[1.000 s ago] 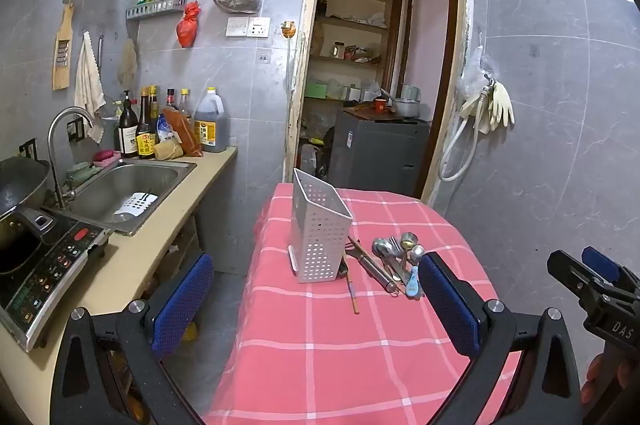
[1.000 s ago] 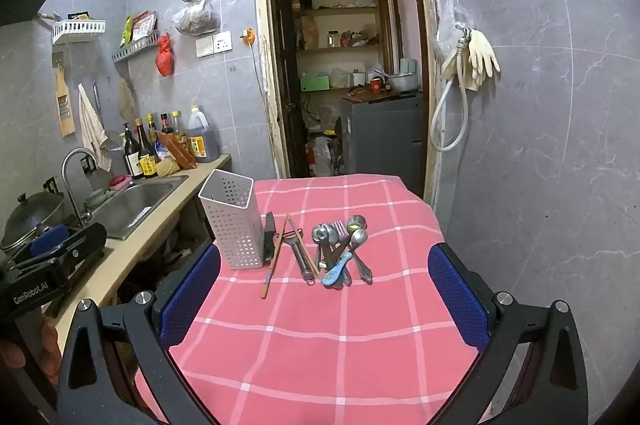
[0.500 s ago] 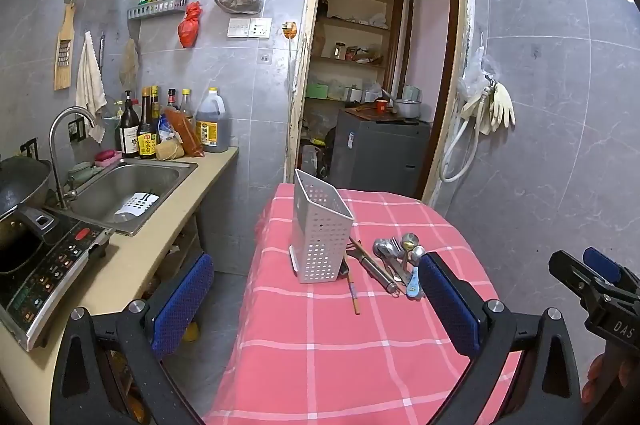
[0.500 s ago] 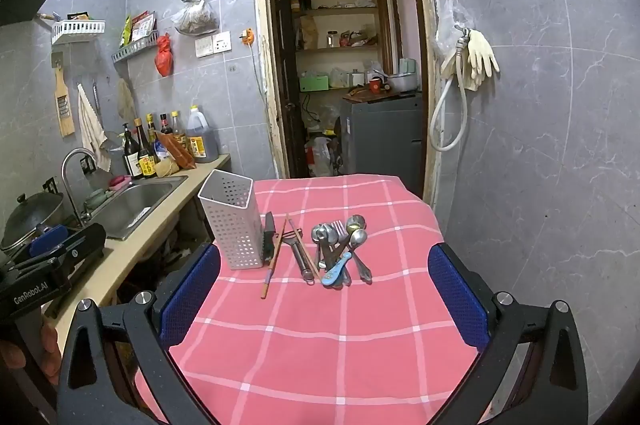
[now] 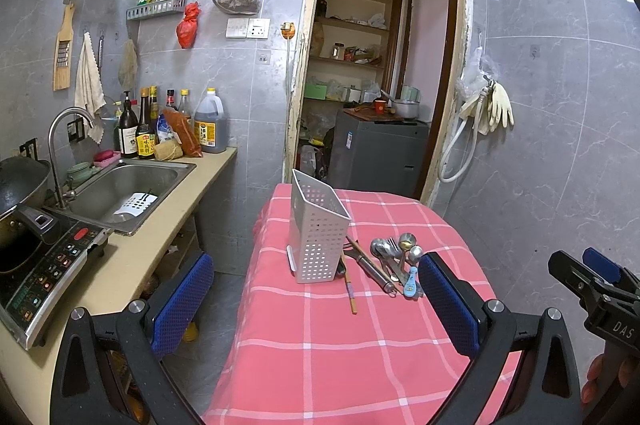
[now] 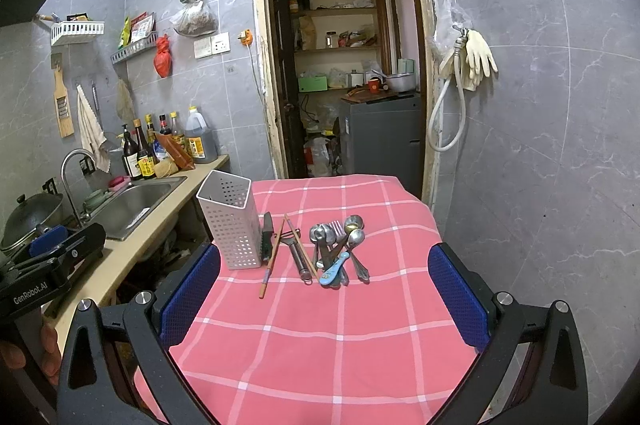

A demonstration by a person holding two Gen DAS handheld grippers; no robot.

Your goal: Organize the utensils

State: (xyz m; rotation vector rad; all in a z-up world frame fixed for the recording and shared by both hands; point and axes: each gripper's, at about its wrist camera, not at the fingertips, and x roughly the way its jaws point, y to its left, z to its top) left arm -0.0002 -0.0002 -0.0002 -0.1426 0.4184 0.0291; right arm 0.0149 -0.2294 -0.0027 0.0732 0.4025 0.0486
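while we hold our left gripper (image 5: 316, 305) and right gripper (image 6: 324, 295) wide apart and gripping nothing above the pink checked tablecloth (image 6: 320, 341), the white holey plastic utensil holder (image 6: 232, 221) stands upright, with the pile of metal spoons and forks (image 6: 340, 245) lying beside it.

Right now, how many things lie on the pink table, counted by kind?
White holder: 1
Knife: 1
Chopsticks: 2
Peeler: 1
Fork: 1
Blue-handled spoon: 1
Metal spoons: at least 3; they overlap in a pile, so an exact count is not possible
Total: at least 10
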